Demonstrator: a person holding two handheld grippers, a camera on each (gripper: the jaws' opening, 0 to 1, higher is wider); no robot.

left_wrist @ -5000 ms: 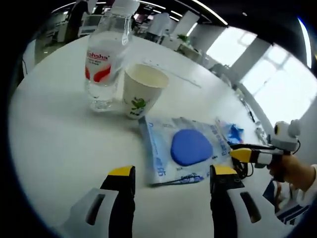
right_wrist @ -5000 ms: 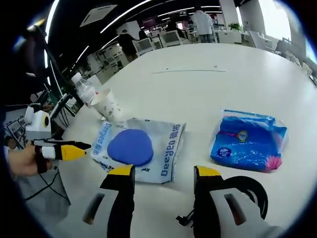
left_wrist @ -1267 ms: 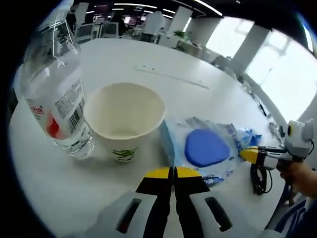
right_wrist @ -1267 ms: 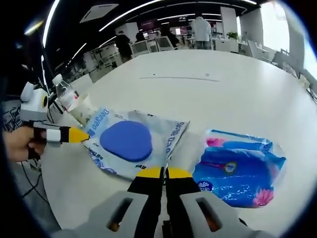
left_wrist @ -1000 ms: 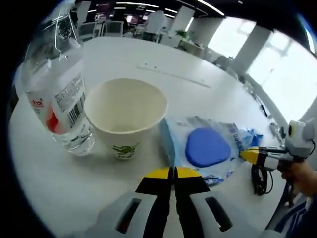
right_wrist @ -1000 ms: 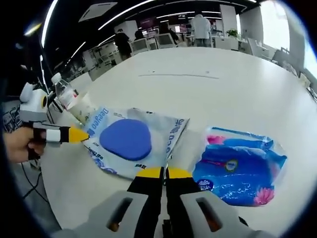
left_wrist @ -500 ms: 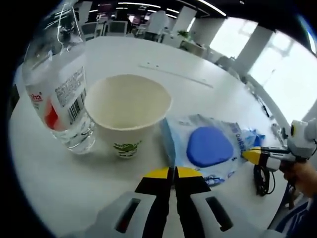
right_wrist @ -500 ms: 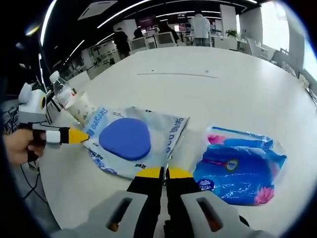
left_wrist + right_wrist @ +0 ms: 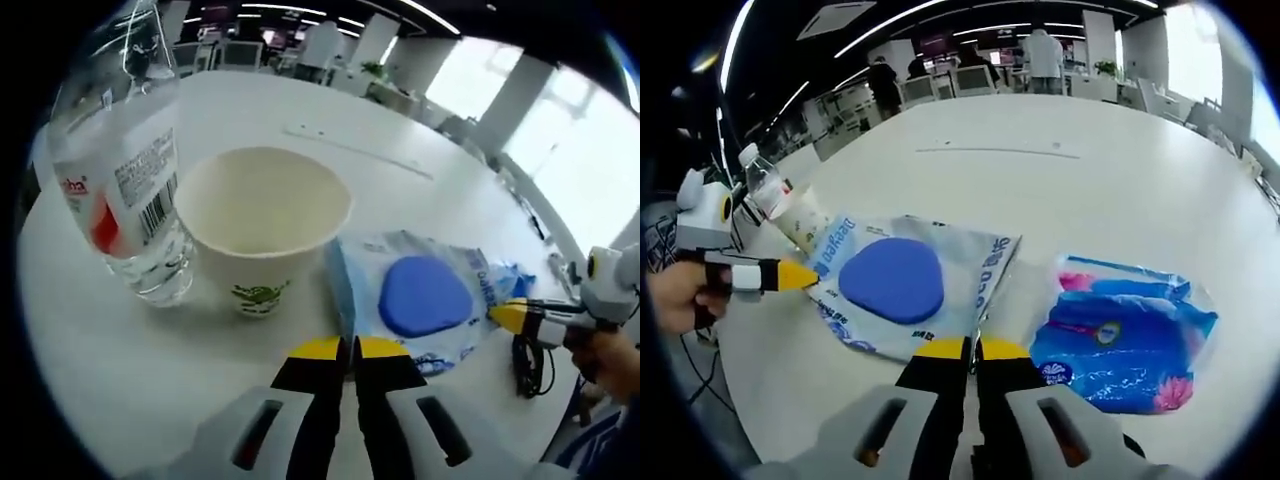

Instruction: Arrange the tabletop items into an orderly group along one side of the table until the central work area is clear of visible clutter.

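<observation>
On the round white table [image 9: 1120,190] we see a clear plastic pouch with a blue oval pad inside [image 9: 905,285], lying between the two tools. Touching its far edge stands a white paper cup with a green print [image 9: 262,225], and just beside that a clear plastic water bottle with a red-and-white label [image 9: 120,195], upright. A blue printed tissue packet [image 9: 1125,335] lies near the pouch's other side. Our left tool [image 9: 346,349] has its yellow-tipped jaws pressed together, holding nothing we can see, at the pouch's edge. Our right tool [image 9: 962,349] is likewise closed and empty-looking at the opposite edge.
</observation>
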